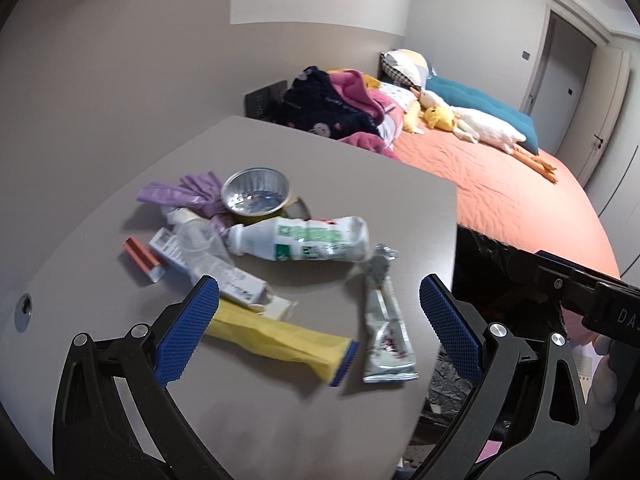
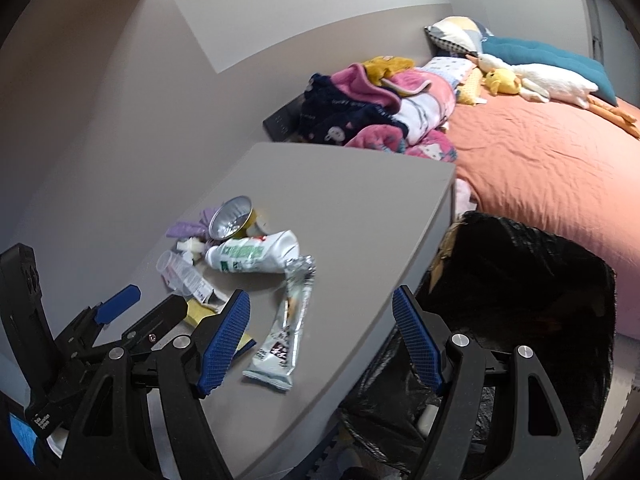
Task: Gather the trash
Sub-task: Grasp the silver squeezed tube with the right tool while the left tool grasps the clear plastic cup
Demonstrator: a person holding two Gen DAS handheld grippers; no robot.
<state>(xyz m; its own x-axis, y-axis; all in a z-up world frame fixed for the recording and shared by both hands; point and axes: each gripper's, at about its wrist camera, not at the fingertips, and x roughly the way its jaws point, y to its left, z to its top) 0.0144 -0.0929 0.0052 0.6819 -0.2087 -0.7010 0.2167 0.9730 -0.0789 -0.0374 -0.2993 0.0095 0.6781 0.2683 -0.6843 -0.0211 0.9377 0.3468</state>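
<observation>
Bedroom w/ a grey table (image 1: pixel 312 168) beside an orange bed (image 1: pixel 500 200). Trash is all on the table near the silver foil cup (image 1: pixel 256 196): white bottle (image 1: pixel 304 242), yellow wrapper (image 1: pixel 280 340), silver wrapper (image 1: pixel 384 328). Black trash bag (image 2: pixel 520 280) waits just past the table edge. Left gripper (image 1: pixel 320 320) & right gripper (image 2: pixel 320 336) both gape wide, holding nothing. Prob. most picking is left to do.

My right claw (image 2: pixel 320 340) hangs wide open and empty over the grey table (image 2: pixel 360 216). Between its blue pads lies a silver wrapper (image 2: pixel 286 332), touching a crushed white-and-green bottle (image 2: pixel 252 256). A black-lined trash bin (image 2: pixel 516 288) stands just beside the table's edge, before the orange bed (image 2: pixel 552 160).
</observation>
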